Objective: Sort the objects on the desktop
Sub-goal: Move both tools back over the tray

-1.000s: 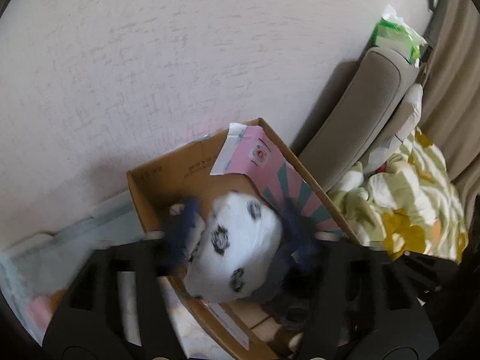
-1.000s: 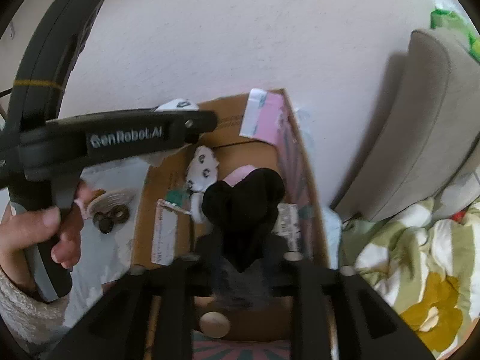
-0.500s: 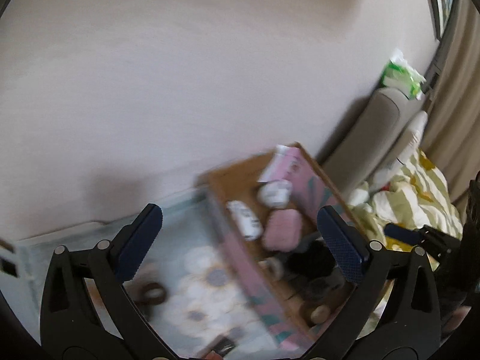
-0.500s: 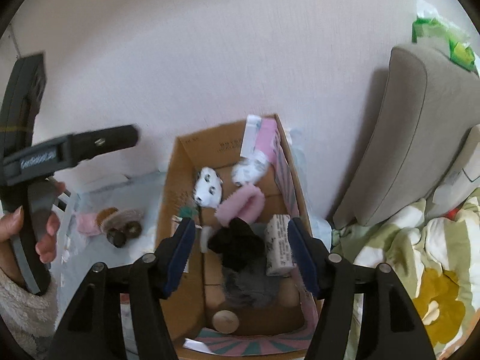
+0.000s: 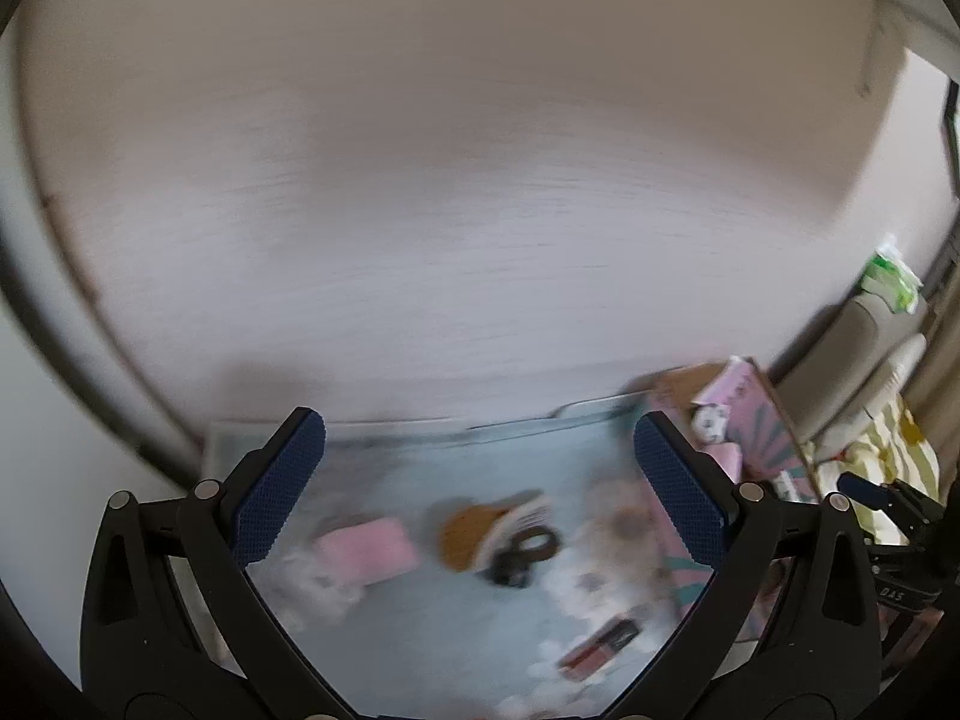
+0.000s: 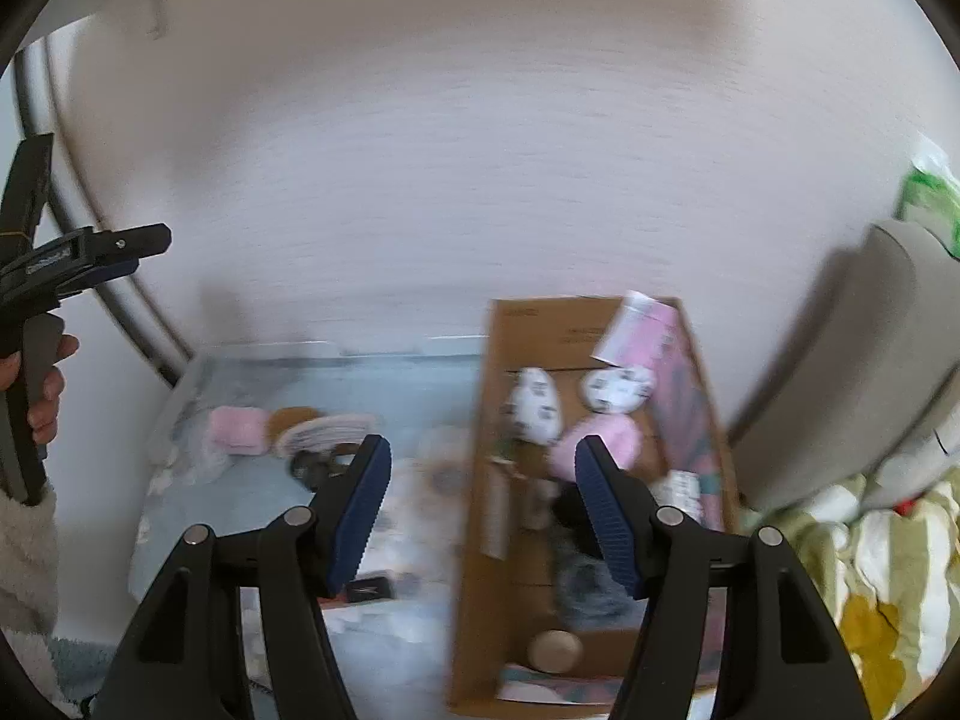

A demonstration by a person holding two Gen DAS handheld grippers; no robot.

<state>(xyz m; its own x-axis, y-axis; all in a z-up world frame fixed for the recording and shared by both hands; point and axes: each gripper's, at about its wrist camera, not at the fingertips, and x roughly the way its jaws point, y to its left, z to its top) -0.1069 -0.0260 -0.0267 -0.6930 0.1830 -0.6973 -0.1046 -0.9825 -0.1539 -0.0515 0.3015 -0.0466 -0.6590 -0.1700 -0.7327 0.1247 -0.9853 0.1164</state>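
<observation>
Both claws were let go & empty; left claw (image 5: 477, 483) gaped over pink thing (image 5: 366, 549) on blue surface (image 5: 414, 468), prob. next for cardboard box (image 6: 522, 324); right claw (image 6: 483, 507) hung by box.

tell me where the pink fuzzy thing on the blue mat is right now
In the right wrist view the pink fuzzy thing lies on the blue mat, far left, just left of a brown round item, outside the cardboard box.

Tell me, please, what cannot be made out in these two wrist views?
- Left wrist view: the loose items on the blue mat, such as the pink block, are smeared by motion blur.
- Left wrist view: the cardboard box is partly hidden behind the left tongs.
- Right wrist view: the dark items low in the box sit behind the right tongs.
</observation>
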